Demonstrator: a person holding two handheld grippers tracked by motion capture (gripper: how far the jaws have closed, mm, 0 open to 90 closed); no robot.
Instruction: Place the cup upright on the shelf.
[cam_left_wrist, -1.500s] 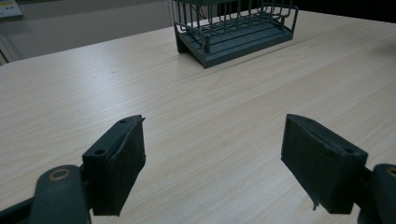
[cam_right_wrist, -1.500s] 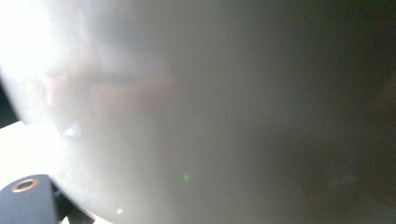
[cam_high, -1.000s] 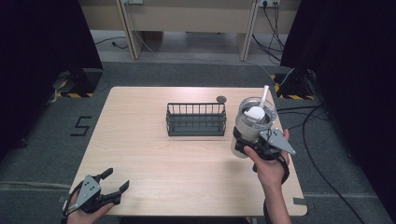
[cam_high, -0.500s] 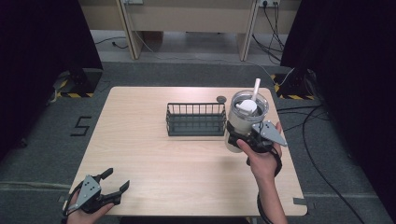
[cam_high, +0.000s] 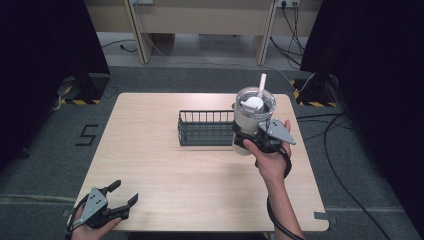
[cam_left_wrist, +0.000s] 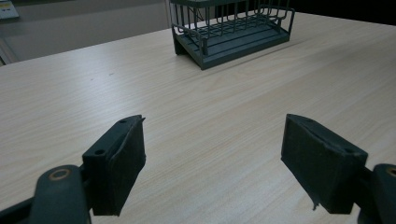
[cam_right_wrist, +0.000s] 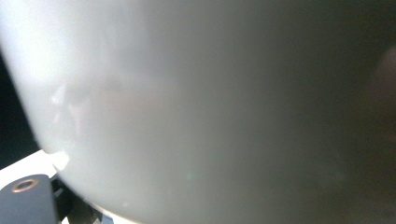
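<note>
A white tumbler with a clear lid and a white straw is held above the table at the right end of the dark wire basket. My right gripper is shut on the tumbler's lower body. In the right gripper view the tumbler's pale wall is pressed close to the camera. My left gripper hovers open at the table's front left corner. In the left gripper view its pads stand wide apart over bare wood, with the basket far ahead.
The light wooden table has bare room between the basket and the front edge. A small dark round thing lies just behind the basket, partly hidden by the tumbler. Cables run over the floor to the right.
The right gripper has carried the tumbler leftward and a little back, from the table's right side to the right end of the basket. The left gripper has stayed put.
</note>
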